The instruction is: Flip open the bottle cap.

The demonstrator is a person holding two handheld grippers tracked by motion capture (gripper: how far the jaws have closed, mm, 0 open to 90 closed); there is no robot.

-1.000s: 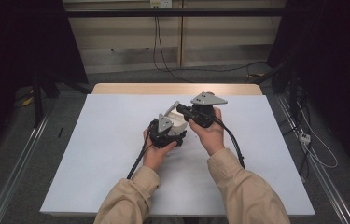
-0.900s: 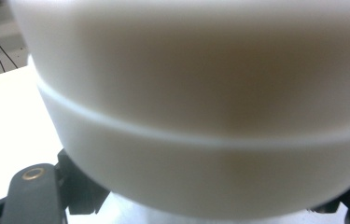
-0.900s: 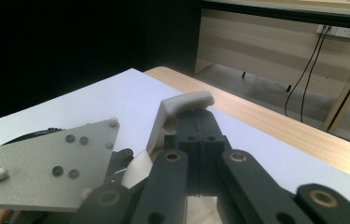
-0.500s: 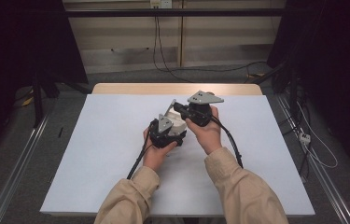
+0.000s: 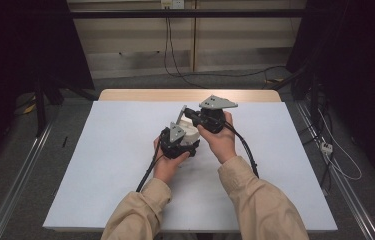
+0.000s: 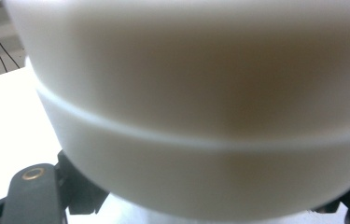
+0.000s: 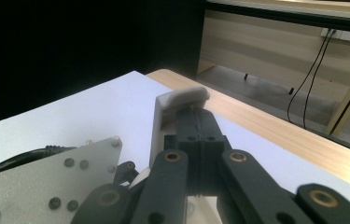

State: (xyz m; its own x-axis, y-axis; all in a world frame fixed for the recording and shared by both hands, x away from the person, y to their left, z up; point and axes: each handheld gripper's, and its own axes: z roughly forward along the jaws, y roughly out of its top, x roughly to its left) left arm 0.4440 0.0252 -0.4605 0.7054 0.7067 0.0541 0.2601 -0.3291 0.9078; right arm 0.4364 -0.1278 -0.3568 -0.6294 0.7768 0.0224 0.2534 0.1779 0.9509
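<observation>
A white round container [image 5: 191,134] with a seam around its body [image 6: 200,116] is near the middle of the table. My left gripper [image 5: 185,142] is shut on it, and one black finger [image 6: 32,196] shows at the container's lower left. A thin white flap with a curled lip [image 7: 165,116] stands up from the container's far side [image 5: 179,116]. My right gripper [image 5: 186,111] reaches in from the right with its jaws shut together [image 7: 197,126]. The flap rests against the left side of those jaws, not between them.
The white table top [image 5: 100,165] has a wooden strip along its far edge [image 5: 140,95]. Cables [image 5: 247,150] trail from both grippers toward the person. Dark stands and floor cables surround the table.
The right gripper has edged slightly to the left with the flap beside it. The left gripper and the container have stayed put.
</observation>
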